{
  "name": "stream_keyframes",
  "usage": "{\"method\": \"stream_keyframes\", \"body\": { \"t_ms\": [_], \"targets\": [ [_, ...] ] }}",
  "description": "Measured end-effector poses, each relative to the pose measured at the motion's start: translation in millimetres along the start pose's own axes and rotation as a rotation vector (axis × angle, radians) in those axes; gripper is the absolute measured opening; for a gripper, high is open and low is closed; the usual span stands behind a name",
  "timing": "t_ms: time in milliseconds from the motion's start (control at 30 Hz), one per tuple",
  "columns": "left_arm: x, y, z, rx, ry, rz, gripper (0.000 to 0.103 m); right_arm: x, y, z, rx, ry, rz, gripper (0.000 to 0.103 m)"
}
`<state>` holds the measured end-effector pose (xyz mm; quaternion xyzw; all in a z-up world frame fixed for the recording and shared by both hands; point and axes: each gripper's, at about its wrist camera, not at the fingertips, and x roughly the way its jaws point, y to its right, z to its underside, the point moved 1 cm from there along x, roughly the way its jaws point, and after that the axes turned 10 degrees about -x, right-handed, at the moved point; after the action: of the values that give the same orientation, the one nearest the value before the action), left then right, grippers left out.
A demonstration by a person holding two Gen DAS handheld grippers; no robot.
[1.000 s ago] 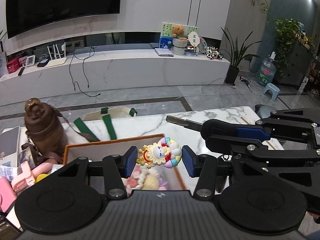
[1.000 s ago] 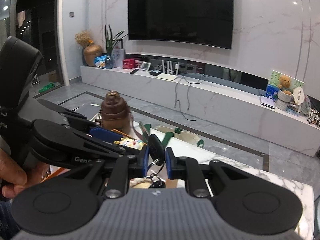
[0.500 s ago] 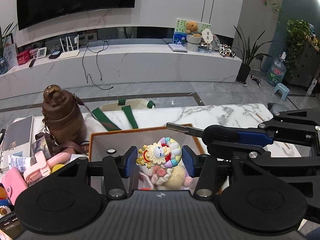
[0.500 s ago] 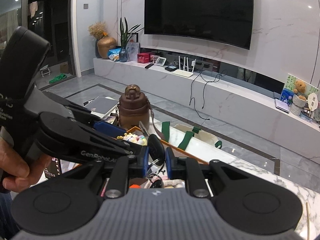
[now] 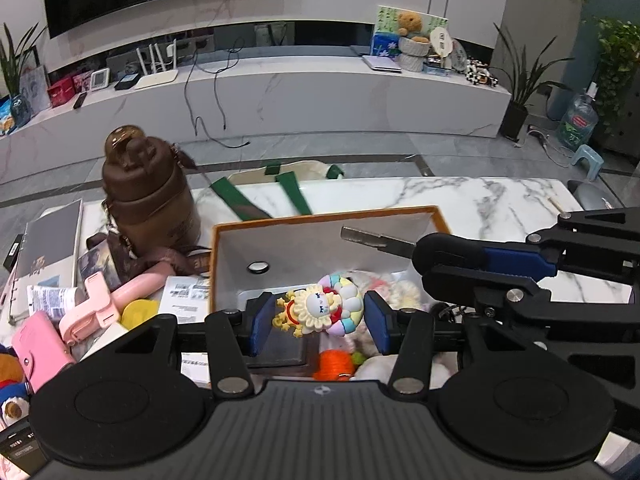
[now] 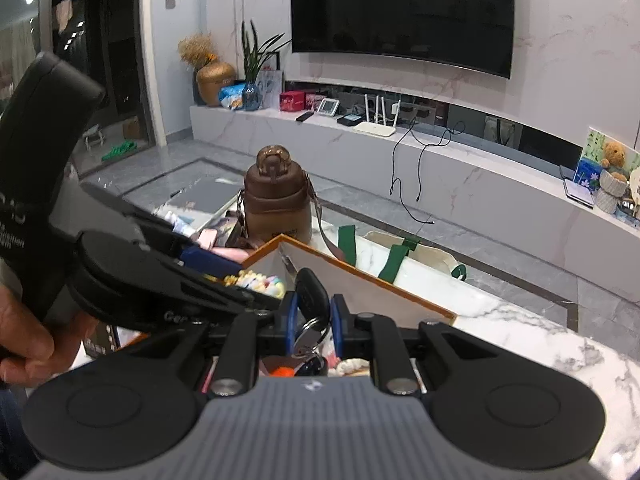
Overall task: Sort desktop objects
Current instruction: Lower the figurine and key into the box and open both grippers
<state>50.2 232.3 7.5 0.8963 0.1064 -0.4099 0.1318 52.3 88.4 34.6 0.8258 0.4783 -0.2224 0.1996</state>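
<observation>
My left gripper (image 5: 316, 316) is shut on a small pastel toy figure (image 5: 320, 310) with a rainbow ring, held over the orange-rimmed white box (image 5: 320, 213). My right gripper (image 6: 312, 322) is shut on a black car key (image 6: 310, 294) whose metal blade (image 5: 372, 238) sticks out over the box; a key ring hangs below it. In the left wrist view the right gripper (image 5: 486, 262) reaches in from the right above the box. Plush toys and an orange item (image 5: 334, 364) lie in the box beneath both grippers.
A brown bottle (image 5: 150, 196) with a strap stands left of the box. Pink gadgets (image 5: 100, 304), a pink wallet (image 5: 38, 350), papers and a notebook (image 5: 52, 244) crowd the table's left. A cream bag with green straps (image 5: 280, 184) lies behind the box. A hand (image 6: 24, 328) holds the left gripper.
Both grippers have sunk and moved forward over the box, each keeping its hold. More of the box's inside and its plush toys has come into view.
</observation>
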Motion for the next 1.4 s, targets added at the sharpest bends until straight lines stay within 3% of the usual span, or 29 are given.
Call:
{"method": "stream_keyframes", "body": {
  "t_ms": [167,467,567,1167,1267,1400],
  "targets": [
    [3,-9,2,0.000,-0.011,-0.013,0.056,11,-5,-2,0.003,-0.006,-0.028,0.018],
    [57,-17,23,0.043,-0.168,-0.046,0.056,47,-15,22,-0.036,-0.144,-0.051,0.018],
    [57,-12,26,0.108,-0.150,-0.094,0.056,58,-15,27,-0.046,-0.175,-0.055,0.018],
    [77,11,35,0.284,-0.177,-0.137,0.059,90,-16,52,-0.191,-0.322,-0.012,0.016],
    [80,15,38,0.318,-0.176,-0.154,0.060,89,-16,55,-0.200,-0.331,-0.014,0.018],
    [84,17,41,0.348,-0.189,-0.181,0.067,87,-15,59,-0.219,-0.340,0.003,0.031]
  ]
}}
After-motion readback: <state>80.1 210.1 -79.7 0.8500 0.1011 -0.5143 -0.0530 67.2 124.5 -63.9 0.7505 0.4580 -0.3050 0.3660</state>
